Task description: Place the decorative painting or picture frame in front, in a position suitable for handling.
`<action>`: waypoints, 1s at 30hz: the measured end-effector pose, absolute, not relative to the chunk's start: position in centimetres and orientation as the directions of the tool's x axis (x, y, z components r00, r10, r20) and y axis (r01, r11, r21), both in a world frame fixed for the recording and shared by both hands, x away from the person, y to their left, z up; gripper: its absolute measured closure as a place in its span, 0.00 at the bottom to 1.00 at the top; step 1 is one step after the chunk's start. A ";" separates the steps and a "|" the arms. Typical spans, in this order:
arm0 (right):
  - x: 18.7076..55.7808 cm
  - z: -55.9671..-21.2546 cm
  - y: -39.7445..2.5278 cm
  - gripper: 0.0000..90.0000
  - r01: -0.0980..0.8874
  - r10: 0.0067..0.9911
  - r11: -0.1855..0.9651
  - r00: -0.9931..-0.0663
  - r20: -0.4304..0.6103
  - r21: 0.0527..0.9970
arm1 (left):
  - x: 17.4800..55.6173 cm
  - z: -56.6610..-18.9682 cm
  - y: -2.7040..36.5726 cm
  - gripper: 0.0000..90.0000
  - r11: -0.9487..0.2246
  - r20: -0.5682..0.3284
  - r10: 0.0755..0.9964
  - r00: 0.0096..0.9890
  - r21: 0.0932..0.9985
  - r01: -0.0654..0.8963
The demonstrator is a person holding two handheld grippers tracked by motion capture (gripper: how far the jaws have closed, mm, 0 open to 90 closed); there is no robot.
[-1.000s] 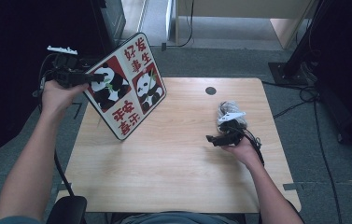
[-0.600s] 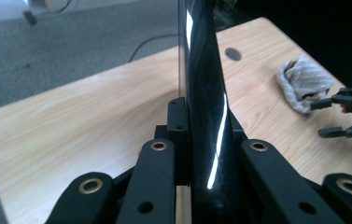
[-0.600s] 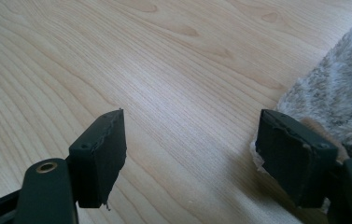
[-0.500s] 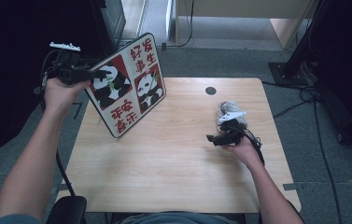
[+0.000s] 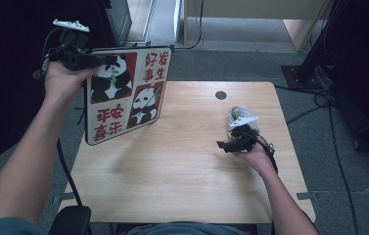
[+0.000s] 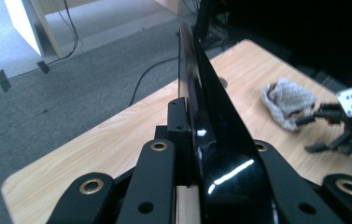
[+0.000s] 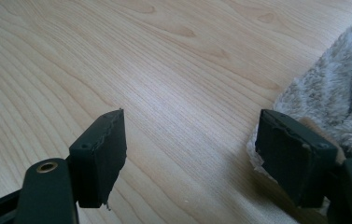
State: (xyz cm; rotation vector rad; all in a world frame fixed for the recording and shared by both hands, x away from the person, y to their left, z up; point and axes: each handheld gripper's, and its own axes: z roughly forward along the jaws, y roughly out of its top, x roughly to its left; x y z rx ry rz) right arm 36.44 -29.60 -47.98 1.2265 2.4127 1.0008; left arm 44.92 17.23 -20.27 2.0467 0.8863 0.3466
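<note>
Since the earlier frame, the panda board (image 5: 126,93) is sitting higher and squarer: it was leaning over the table's far-left corner with its lower end close to the wood, and now it is being carried nearly upright, lifted off the table (image 5: 182,166) at the left edge. Its printed face, with two pandas and red characters, is turning toward the person. The left gripper (image 5: 91,59) is clamping the board's upper left corner; in the left gripper view the jaws are pressing either side of the thin, glossy black edge (image 6: 197,116), which is running away from the camera.

Farther out, the right gripper (image 5: 227,145) is resting low on the right half of the table with its jaws apart and nothing between them; bare wood is showing in the gap. A grey fluffy cloth (image 5: 241,117) is lying just beside it, brushing one pad (image 7: 295,156) in the right gripper view.

Risk, as judged from here: the whole board is hanging from one corner pinch on a slick surface, so it may be prone to pivoting or sliding out of the jaws, and its lower edge could strike the table's rim. A quick swing of the hand would make that likelier. The idle right gripper is not supporting it.
</note>
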 end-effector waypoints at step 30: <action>36.4 -47.8 -30.1 0.28 0.629 0.792 0.400 -0.604 0.094 0.667 | 39.6 -17.7 8.0 0.91 -0.450 -0.111 0.483 0.868 0.820 0.355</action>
